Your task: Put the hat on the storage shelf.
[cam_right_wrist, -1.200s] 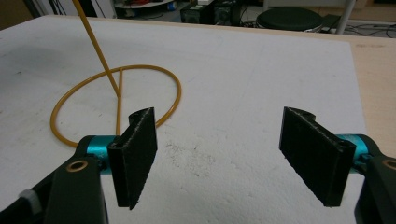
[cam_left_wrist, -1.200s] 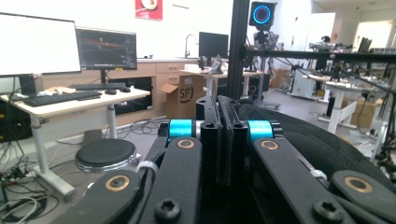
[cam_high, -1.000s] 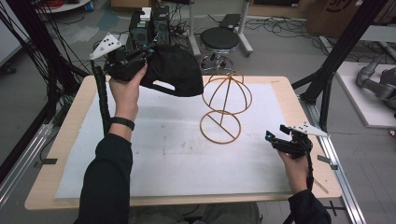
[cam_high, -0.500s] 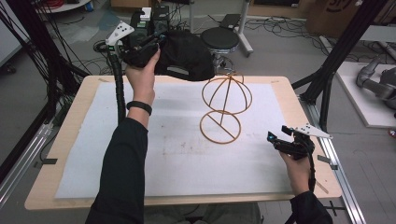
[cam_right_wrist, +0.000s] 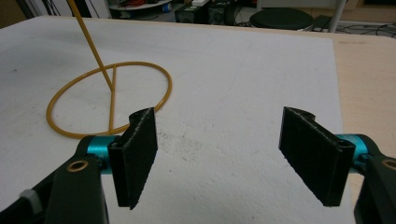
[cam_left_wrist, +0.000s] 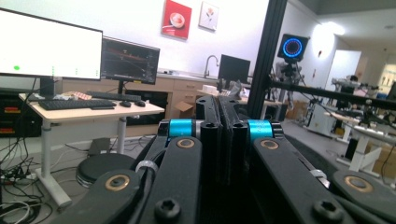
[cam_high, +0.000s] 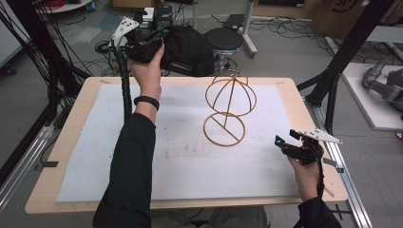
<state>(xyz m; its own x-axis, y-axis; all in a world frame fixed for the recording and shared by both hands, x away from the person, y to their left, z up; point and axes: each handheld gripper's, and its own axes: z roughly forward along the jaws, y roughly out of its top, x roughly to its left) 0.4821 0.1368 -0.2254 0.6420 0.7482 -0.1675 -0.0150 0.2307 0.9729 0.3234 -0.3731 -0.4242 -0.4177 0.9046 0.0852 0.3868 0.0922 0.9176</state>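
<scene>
My left gripper (cam_high: 154, 46) is raised above the table's far left edge, shut on a black fabric hat (cam_high: 190, 45) that hangs to its right. In the left gripper view the jaws (cam_left_wrist: 219, 121) stand pressed together, pointing level into the room, with a thin dark layer between them. A gold wire hat stand (cam_high: 228, 102) with a round base ring and a dome top is upright at the middle of the white mat (cam_high: 180, 161). My right gripper (cam_high: 285, 138) is low at the table's right front, open; its jaws (cam_right_wrist: 219, 144) are wide apart over the mat, with the stand's base ring (cam_right_wrist: 112, 100) ahead to the left.
A black round stool (cam_high: 223, 39) and cables lie on the floor beyond the table. Black frame posts (cam_high: 342, 57) rise at the right, and a metal rail (cam_high: 342, 166) runs along the table's right edge. The left gripper view looks at a desk with monitors (cam_left_wrist: 51, 46).
My left hand has carried the hat up and away, from over the table's far left part to beyond its back edge. The right gripper has stayed put.
</scene>
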